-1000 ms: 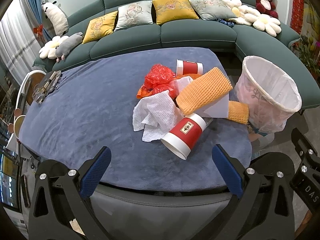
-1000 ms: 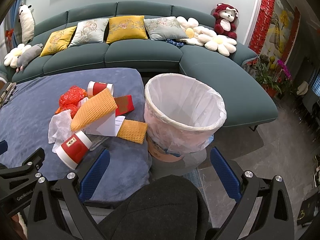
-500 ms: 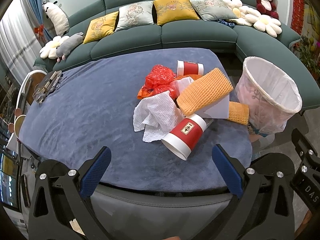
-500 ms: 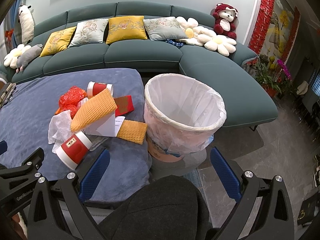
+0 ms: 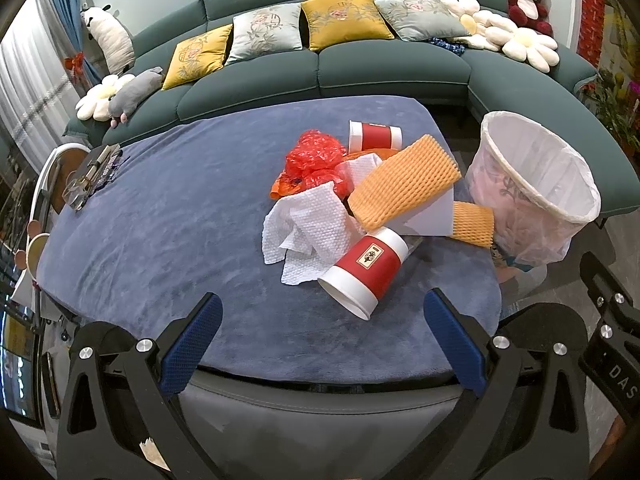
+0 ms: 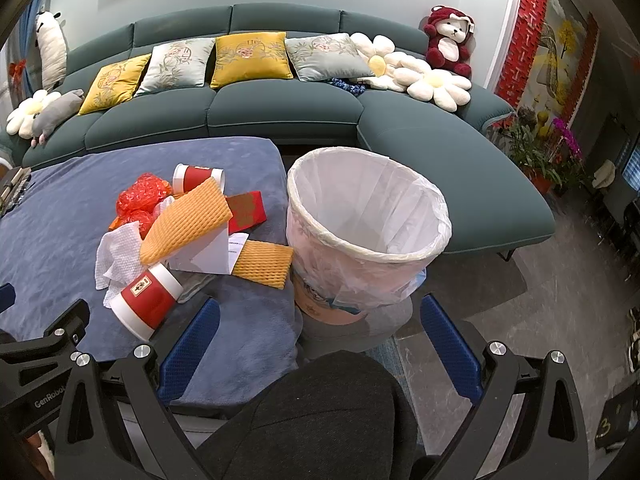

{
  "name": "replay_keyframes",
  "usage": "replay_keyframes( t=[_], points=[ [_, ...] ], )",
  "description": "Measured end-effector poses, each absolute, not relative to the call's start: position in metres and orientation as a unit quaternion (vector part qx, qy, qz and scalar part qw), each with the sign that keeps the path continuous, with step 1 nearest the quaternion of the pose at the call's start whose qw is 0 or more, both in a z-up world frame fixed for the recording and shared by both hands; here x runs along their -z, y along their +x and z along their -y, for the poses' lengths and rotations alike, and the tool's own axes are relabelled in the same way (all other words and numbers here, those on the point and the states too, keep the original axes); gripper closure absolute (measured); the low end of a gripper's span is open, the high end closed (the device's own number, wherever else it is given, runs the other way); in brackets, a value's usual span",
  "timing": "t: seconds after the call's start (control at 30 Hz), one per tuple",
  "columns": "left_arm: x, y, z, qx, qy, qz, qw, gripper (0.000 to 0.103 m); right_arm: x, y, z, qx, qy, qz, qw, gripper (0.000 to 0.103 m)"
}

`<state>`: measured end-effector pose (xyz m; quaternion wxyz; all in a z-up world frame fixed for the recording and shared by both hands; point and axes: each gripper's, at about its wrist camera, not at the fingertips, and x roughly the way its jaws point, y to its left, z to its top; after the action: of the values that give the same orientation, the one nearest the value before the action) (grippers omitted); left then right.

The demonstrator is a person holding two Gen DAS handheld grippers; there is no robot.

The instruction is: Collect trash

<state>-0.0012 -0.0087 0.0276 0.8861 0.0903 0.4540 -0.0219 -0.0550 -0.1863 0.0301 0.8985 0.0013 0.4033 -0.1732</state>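
Note:
A trash pile lies on the blue-covered table (image 5: pixel 160 208): a red-and-white paper cup (image 5: pixel 366 270) on its side nearest me, a white paper towel (image 5: pixel 304 228), red plastic wrap (image 5: pixel 316 158), an orange foam net (image 5: pixel 404 182), a smaller foam net (image 5: pixel 472 220), white paper and a second cup (image 5: pixel 374 134). The cup (image 6: pixel 146 300) and a red envelope (image 6: pixel 246 210) also show in the right wrist view. A bin with a white liner (image 6: pixel 368 224) stands right of the table. My left gripper (image 5: pixel 320 344) is open, short of the near cup. My right gripper (image 6: pixel 320 344) is open before the bin.
A green sofa (image 5: pixel 360 64) with cushions and plush toys curves behind the table and bin. Keys or small items (image 5: pixel 92 176) lie at the table's far left. A dark-clothed knee (image 6: pixel 320 412) is below the right gripper. Potted plants (image 6: pixel 536 148) stand at right.
The left wrist view has shifted very slightly; the grippers and the trash stay as they were.

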Motion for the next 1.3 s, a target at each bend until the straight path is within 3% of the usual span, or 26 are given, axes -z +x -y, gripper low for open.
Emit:
replay_keyframes(
  t=[0.77, 1.07, 1.3],
  points=[
    [-0.014, 0.004, 0.000, 0.048, 0.088, -0.449, 0.888, 0.007, -0.025, -0.050, 0.194, 0.188, 0.003, -0.401, 0.897, 0.007],
    [0.018, 0.020, -0.014, 0.093, 0.043, -0.470, 0.876, 0.007, -0.001, -0.034, 0.190, 0.185, 0.008, -0.418, 0.889, 0.007],
    [0.048, 0.040, 0.000, 0.127, 0.080, -0.465, 0.872, 0.007, 0.012, -0.012, 0.183, 0.171, 0.004, -0.429, 0.887, 0.007]
  ],
)
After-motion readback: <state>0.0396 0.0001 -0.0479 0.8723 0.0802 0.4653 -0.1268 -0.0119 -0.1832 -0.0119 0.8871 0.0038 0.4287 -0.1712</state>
